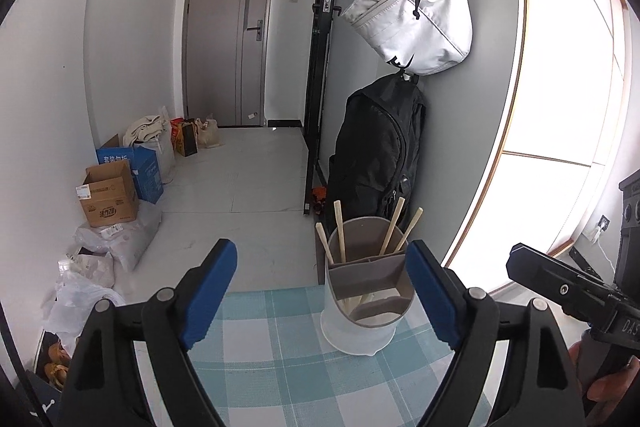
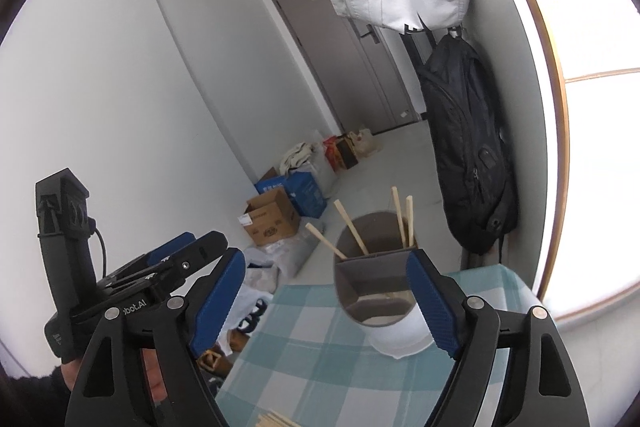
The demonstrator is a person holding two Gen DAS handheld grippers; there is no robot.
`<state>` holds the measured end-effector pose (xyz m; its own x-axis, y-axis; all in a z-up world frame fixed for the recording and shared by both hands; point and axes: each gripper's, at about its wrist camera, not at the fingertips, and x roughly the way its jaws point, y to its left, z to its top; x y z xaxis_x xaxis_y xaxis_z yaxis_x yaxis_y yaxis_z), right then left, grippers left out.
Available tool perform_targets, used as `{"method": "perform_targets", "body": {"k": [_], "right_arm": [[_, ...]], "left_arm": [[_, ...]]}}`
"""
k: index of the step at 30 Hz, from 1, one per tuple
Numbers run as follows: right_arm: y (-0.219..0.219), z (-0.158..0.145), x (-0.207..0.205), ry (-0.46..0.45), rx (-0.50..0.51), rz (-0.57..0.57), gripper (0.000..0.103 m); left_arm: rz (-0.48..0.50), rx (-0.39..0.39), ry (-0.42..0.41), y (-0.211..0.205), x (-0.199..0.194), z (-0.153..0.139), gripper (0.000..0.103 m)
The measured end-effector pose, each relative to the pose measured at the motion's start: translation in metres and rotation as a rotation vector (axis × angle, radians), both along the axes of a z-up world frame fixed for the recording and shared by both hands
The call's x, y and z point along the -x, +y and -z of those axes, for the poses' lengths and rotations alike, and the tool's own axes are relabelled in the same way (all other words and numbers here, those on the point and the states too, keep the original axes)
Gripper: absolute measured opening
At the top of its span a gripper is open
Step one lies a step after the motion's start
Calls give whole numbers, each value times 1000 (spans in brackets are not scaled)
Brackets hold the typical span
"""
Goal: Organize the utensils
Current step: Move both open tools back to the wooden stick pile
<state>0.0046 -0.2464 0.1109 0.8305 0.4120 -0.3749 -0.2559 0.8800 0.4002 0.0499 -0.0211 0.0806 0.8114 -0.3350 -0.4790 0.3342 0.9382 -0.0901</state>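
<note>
The lower ends of the chopsticks [image 1: 340, 231] are hidden inside my utensil holder [image 1: 360, 327], and its front compartments are too dim to read. Pale sticks [image 2: 276, 419] on the table [image 2: 320, 367] are cut off by the bottom edge. My right claw [image 2: 326, 299] covers the holder's right rim.

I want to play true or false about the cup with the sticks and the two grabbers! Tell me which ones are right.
1. Four chopsticks stand in the utensil holder. True.
2. The holder lies tipped over. False: it stands upright on the checked tablecloth.
3. The left gripper has open jaws holding nothing. True.
4. The right gripper squeezes a chopstick. False: its jaws are open and hold nothing.
5. A red bag hangs on the wall. False: a white bag hangs there.
</note>
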Motion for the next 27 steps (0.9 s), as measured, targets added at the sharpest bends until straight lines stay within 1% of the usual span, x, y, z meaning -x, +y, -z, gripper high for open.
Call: {"method": "perform_targets", "body": {"k": [5, 10, 12, 14, 17, 22, 24, 25, 26, 27], "right_arm": [[21, 6, 7, -4, 66, -38, 85], [41, 17, 12, 10, 108, -71, 85], [50, 27, 12, 38, 132, -92, 86], [60, 37, 11, 72, 160, -116, 87], [80, 58, 5, 151, 194, -184, 87], [123, 100, -12, 305, 303, -279, 85], [140, 117, -20, 361, 334, -332, 74], [149, 126, -24, 392, 353, -362, 64], [157, 134, -28, 421, 373, -385, 60], [165, 140, -31, 446, 393, -402, 52]], "left_arm": [[-10, -10, 5, 13, 13, 11, 83], [-57, 15, 29, 34, 19, 27, 84], [-90, 26, 42, 45, 21, 35, 84], [-112, 21, 59, 56, 17, 43, 84], [-128, 46, 100, 75, 11, 51, 84], [-178, 83, 147, 110, 4, 69, 84], [-205, 98, 178, 120, 2, 79, 84], [-217, 106, 190, 126, 1, 84, 84], [-229, 110, 196, 130, 0, 88, 84], [-243, 113, 206, 135, 0, 91, 84]]}}
